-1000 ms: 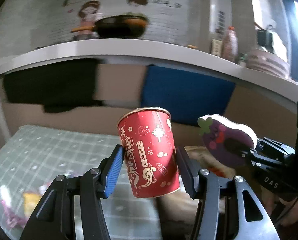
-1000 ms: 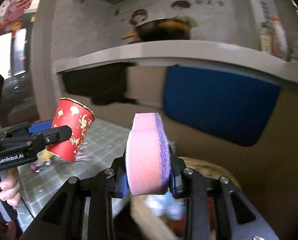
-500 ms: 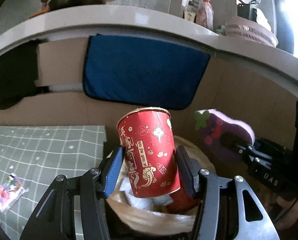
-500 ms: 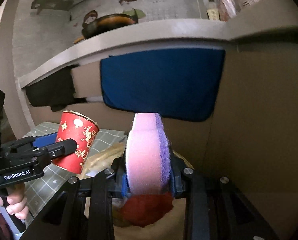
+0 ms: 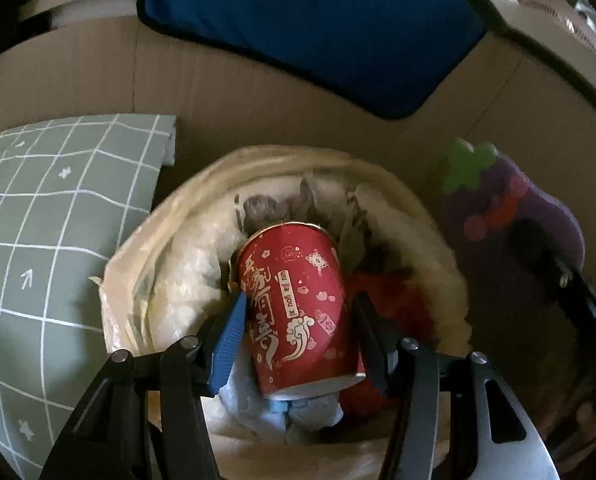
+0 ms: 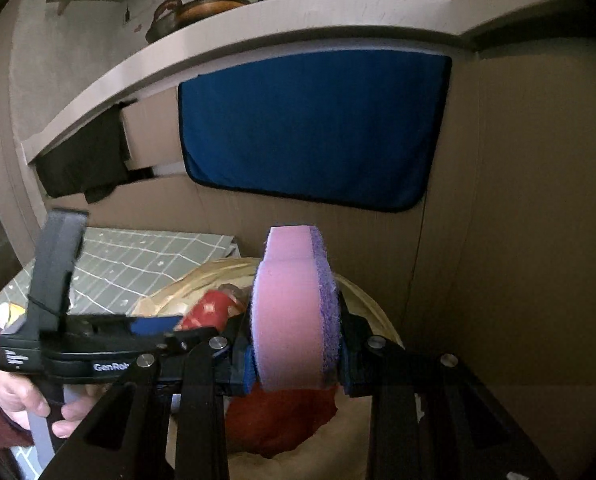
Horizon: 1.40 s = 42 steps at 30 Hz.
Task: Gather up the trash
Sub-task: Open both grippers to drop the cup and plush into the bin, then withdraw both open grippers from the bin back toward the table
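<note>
My left gripper (image 5: 298,320) is shut on a red paper cup (image 5: 298,304) with gold print and holds it tilted over the open mouth of a bin lined with a pale plastic bag (image 5: 138,280). The bin holds crumpled wrappers and something red. My right gripper (image 6: 296,356) is shut on a pink and purple eggplant-shaped sponge (image 6: 292,312), held on edge above the same bin (image 6: 369,312). The sponge (image 5: 513,216) also shows at the right of the left wrist view, beside the bin. The cup (image 6: 210,312) shows partly behind the left gripper in the right wrist view.
A table with a green grid cloth (image 5: 38,208) stands left of the bin, with small wrappers (image 6: 8,314) on it. Cardboard walls (image 5: 258,92) with a blue cloth (image 6: 313,128) rise behind the bin. A white shelf (image 6: 258,28) with a pan runs above.
Both grippers have moved from the table side to over the bin and tilted downward. The cup now hangs above the bin's opening, and the sponge sits beside it.
</note>
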Available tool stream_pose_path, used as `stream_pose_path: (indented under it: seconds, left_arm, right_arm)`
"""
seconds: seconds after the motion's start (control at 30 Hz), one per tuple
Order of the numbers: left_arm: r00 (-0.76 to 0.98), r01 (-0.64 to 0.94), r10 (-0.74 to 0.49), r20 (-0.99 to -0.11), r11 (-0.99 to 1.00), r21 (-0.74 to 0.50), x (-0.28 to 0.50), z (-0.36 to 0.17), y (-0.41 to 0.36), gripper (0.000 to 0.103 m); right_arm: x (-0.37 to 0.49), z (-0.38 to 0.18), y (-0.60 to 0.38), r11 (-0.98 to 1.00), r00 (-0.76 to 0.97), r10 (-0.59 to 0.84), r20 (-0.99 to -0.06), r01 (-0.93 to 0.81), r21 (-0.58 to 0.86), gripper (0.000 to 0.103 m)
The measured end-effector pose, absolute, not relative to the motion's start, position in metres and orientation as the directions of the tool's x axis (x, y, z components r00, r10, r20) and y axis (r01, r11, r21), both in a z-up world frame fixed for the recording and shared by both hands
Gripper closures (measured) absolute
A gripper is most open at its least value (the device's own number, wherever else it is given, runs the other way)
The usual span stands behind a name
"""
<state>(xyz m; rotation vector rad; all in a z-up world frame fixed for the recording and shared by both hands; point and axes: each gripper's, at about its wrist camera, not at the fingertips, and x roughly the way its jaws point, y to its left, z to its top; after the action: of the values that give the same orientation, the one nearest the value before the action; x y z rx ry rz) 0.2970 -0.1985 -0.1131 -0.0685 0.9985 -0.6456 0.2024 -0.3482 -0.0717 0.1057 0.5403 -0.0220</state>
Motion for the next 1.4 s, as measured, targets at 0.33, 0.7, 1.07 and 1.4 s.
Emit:
stream_pose_path:
  seconds: [0.33,0.7,1.07,1.4]
  left_arm:
    - [0.316,0.483,-0.586,-0.746,0.776,-0.405,0.29,-0.117,-0.192,0.047]
    - [0.384,0.524,-0.591,-0.709,0.772,-0.359,0.244,-0.097,-0.151,0.046]
    - [0.41,0.446,-0.585,-0.7,0.798,-0.405,0.228,-0.089,-0.103,0.046]
    - [0.724,0.286,-0.371,-0.582,0.929,-0.237,0.184,-0.035,-0.006,0.046]
  right_arm:
    - [0.211,-0.085,-0.35,0.993,0.835,0.007,-0.55,0.059,0.101,0.074]
    - [0.218,-0.101,-0.331,0.993,0.82,0.051,-0.57,0.02,0.117,0.059]
    - [0.202,-0.089,-0.327,0.993,0.833,0.052,-0.55,0.018,0.121,0.05]
    - [0.184,-0.054,-0.268,0.995,0.858,0.098,-0.505,-0.074,0.067,0.05]
